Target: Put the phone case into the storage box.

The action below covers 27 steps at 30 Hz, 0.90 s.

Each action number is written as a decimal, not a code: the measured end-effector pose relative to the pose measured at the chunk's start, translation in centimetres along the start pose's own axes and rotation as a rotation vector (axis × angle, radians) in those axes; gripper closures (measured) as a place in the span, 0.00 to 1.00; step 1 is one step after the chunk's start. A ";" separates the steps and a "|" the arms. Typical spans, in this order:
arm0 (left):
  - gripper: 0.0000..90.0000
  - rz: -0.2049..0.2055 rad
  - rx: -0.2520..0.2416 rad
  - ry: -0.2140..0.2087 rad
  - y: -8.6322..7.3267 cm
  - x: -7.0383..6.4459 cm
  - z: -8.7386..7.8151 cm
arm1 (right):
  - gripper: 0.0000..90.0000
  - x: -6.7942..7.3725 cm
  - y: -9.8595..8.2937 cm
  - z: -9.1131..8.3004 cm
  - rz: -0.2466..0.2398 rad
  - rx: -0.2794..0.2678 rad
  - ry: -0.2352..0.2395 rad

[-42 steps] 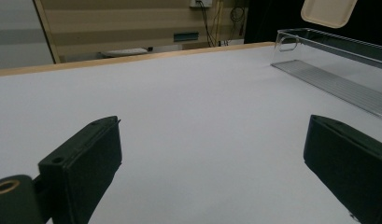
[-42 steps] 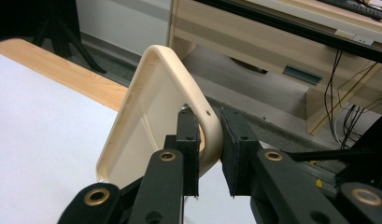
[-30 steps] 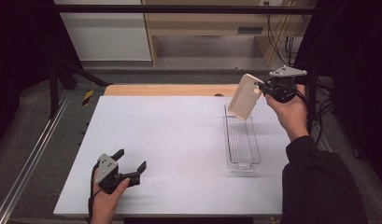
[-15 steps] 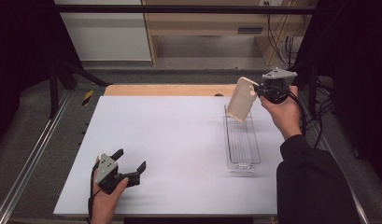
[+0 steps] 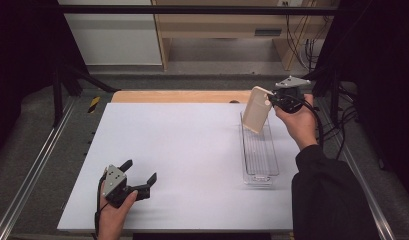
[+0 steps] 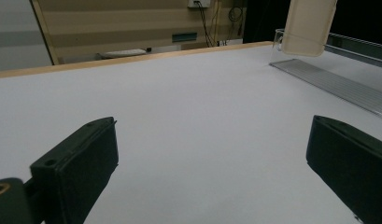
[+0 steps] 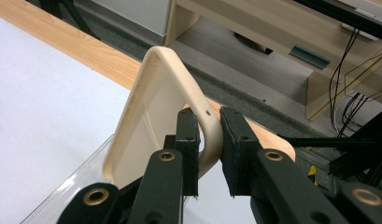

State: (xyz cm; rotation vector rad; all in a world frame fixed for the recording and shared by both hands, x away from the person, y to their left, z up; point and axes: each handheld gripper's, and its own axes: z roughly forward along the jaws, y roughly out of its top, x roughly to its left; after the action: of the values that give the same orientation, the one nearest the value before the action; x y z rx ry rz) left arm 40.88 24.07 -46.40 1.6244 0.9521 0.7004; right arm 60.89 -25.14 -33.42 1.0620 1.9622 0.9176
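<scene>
Right gripper [image 5: 273,100] clamped on a cream tray [image 5: 256,109] above the clear bin [image 5: 260,159]; tray's top cut off in left gripper view. Left gripper [image 5: 140,179] wide open, empty.

Overhead forward-down high view; low, close gripper views, all sharing the clear tray [image 5: 259,150]

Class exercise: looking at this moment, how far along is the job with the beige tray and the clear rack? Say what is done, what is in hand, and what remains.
Done: the right tool has the beige tray clamped by its rim and lifted. In hand: the tray hangs tilted over the far end of the clear rack. Left: probably lowering it into the rack and letting go. The left tool rests open on the white table, idle.
</scene>
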 end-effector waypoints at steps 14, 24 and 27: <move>0.02 -0.002 0.000 -0.001 0.0 0.0 0.0 | 0.87 0.7 -0.2 1.5 -0.014 0.020 -0.003; 0.02 -0.002 0.000 -0.003 0.0 0.0 0.0 | 0.86 1.0 -0.4 2.3 -0.018 0.015 -0.013; 0.02 -0.002 0.000 -0.003 0.0 0.0 0.0 | 0.86 1.1 -0.4 2.5 -0.011 0.014 -0.019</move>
State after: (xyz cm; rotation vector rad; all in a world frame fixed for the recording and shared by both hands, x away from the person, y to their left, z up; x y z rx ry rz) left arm 40.88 24.08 -46.40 1.6238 0.9514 0.6969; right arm 62.35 -23.79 -35.27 1.0627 1.9602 0.8861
